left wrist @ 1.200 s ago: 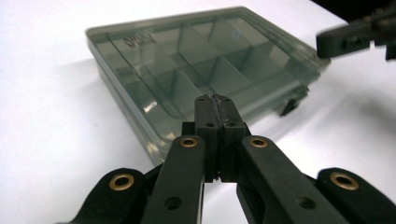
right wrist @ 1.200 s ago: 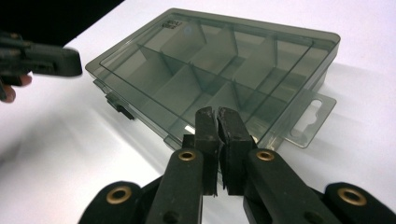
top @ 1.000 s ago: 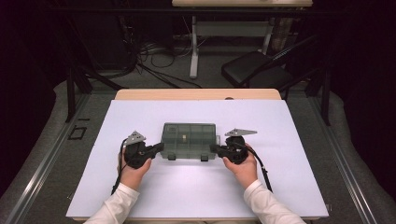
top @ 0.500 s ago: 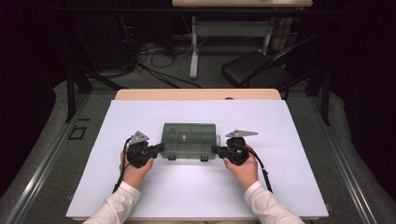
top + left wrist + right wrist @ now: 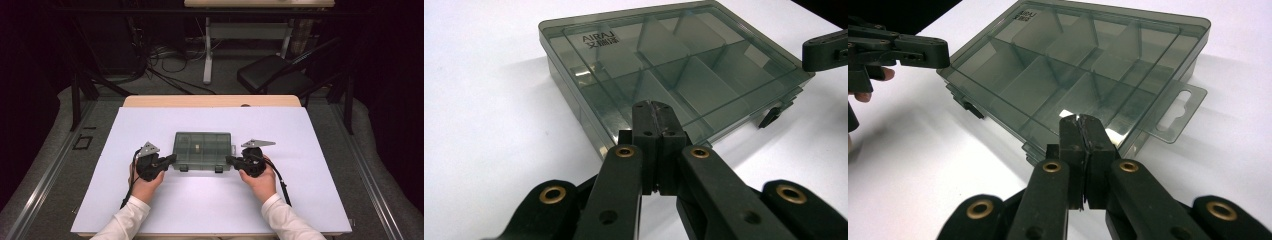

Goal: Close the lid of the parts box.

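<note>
A smoky clear plastic compartment box (image 5: 202, 149) lies flat on the white tabletop with its lid closed. Dividers show through the lid (image 5: 684, 70), and a hang tab (image 5: 1175, 112) sticks out from one short side. My left gripper (image 5: 172, 159) is shut, with nothing between its jaws. Its tips (image 5: 655, 105) sit at the box's near left corner. My right gripper (image 5: 229, 160) is also shut and empty, and its tips (image 5: 1080, 119) sit at the near right corner (image 5: 1108, 135). I cannot tell whether either tip touches the box. Each gripper view also shows the other gripper's tip: the right one (image 5: 824, 50) and the left one (image 5: 903, 50).
The white board (image 5: 310, 150) covers the table, with bare room on all sides of the box. Two latches (image 5: 200, 169) face the person on the box's front edge. Beyond the table's far edge are a dark folding chair (image 5: 275, 72), cables and table legs.
</note>
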